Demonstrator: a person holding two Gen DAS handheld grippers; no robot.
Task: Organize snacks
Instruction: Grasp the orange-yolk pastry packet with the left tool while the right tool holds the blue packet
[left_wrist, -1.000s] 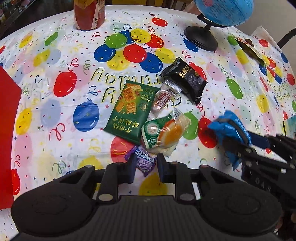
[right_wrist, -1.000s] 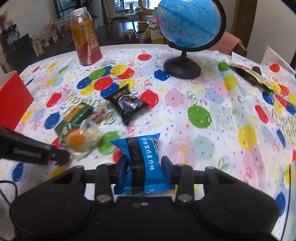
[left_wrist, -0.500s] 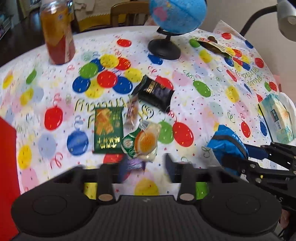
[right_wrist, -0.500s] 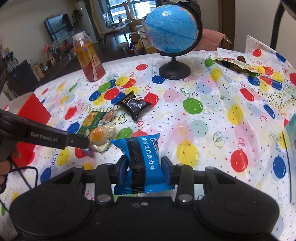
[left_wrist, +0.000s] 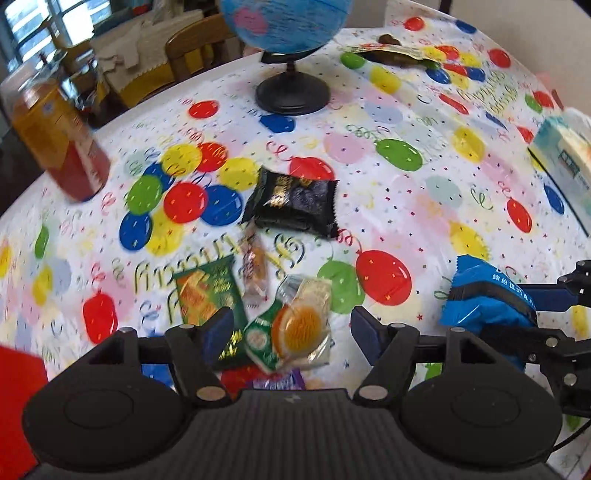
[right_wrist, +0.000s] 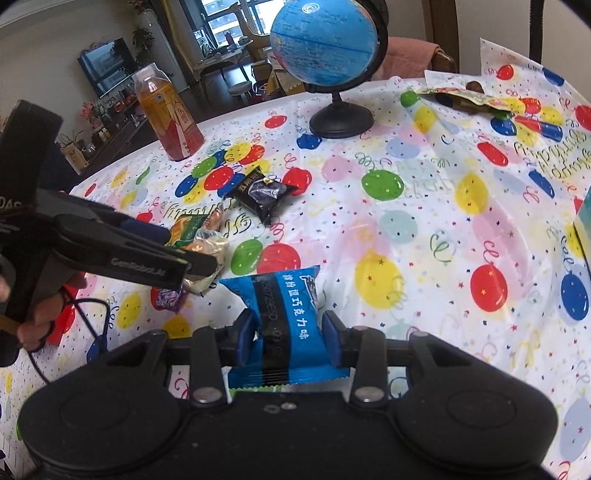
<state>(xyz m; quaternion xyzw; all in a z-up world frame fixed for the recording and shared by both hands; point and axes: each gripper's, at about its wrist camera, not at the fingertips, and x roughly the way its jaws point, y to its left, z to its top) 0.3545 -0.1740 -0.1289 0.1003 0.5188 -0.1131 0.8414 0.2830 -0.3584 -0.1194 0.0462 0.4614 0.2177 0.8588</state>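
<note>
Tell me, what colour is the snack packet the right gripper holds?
The snack packet is bright blue with a black band, clearest in the right wrist view.

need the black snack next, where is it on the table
The black snack lies mid-table in both views, between the globe base and the green packet, right of the balloon cluster.

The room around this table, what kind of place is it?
Probably a home dining or living room: a party tablecloth on the table, a globe, a television and wooden chairs behind.
</note>
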